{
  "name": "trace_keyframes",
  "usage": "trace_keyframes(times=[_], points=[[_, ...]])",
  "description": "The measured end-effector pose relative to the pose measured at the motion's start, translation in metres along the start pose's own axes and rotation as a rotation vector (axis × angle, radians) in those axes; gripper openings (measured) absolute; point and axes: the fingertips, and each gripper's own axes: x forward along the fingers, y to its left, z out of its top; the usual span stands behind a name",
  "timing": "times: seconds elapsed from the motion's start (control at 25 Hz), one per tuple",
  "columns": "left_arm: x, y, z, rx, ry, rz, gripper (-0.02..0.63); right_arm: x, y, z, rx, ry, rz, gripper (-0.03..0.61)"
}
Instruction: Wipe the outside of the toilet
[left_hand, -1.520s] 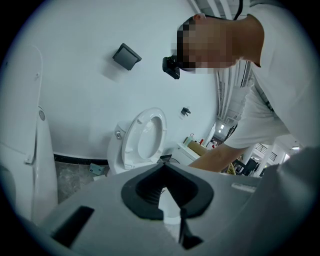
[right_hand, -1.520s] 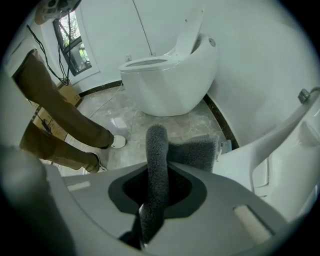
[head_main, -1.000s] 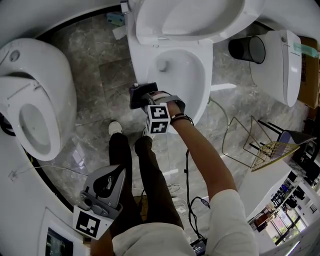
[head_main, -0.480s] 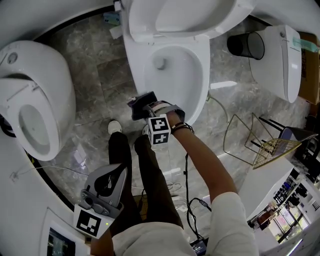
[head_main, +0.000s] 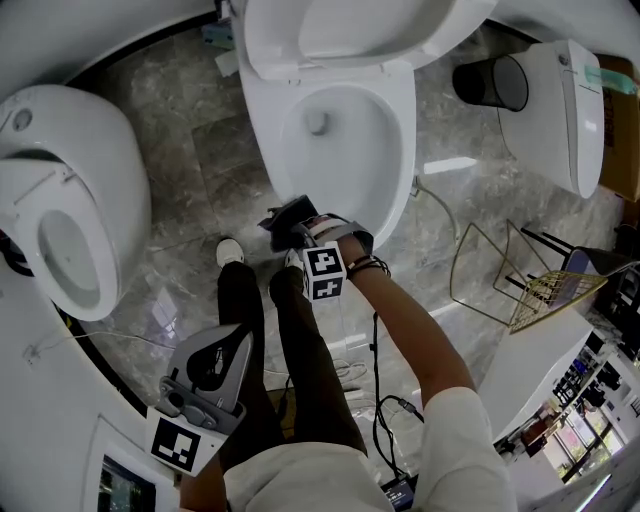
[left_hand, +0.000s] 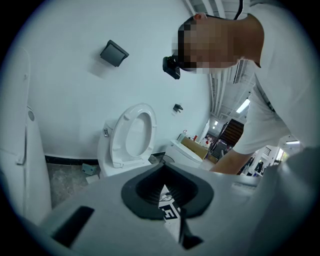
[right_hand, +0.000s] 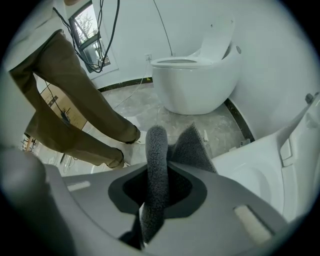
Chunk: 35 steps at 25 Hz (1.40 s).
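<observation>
Grey plastic comes first: the left gripper (head_main: 228, 352) hangs low by the person's hip, well back from the toilet (head_main: 402, 130) and off its left front. Its jaws are drawn together with nothing between them; its own view shows only a thin slit at the seam. Closer to the toilet, the person's trousered legs (head_main: 300, 350) stand on the marbled floor (head_main: 200, 150), with the white shoes (head_main: 230, 254) just short of the bowl's front.

The right gripper (head_main: 298, 228) reaches out on a bare forearm to the toilet's front edge, on its left side, marker cube facing up. Its jaws are clamped on a dark grey fleecy cloth (head_main: 282, 214) (in the right gripper view a thick fold stands up between them, with a flap spreading toward the bowl). The cloth sits at the outer front curve of the bowl, just under the rim; whether it presses on the porcelain I cannot tell.

The toilet is white, with its seat and lid (head_main: 340, 35) raised — the bowl is open. To the toilet's right front is a gold wire rack (head_main: 520, 290). Left of the toilet, well apart, stands a rounded white toilet (head_main: 75, 200). Right of the toilet are a black bin (head_main: 492, 88) and, past that, a third white toilet (head_main: 570, 120).
</observation>
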Motion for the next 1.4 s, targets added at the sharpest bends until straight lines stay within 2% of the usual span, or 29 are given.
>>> trace_keyframes(times=[0.48, 1.4], points=[[0.010, -0.016, -0.008, 0.014, 0.020, -0.028, -0.002, -0.005, 0.048, -0.028, 0.031, 0.005, 0.041, 0.057], [0.029, -0.038, -0.017, 0.028, 0.050, -0.065, -0.002, -0.023, 0.095, -0.074, 0.096, 0.006, 0.073, 0.055]])
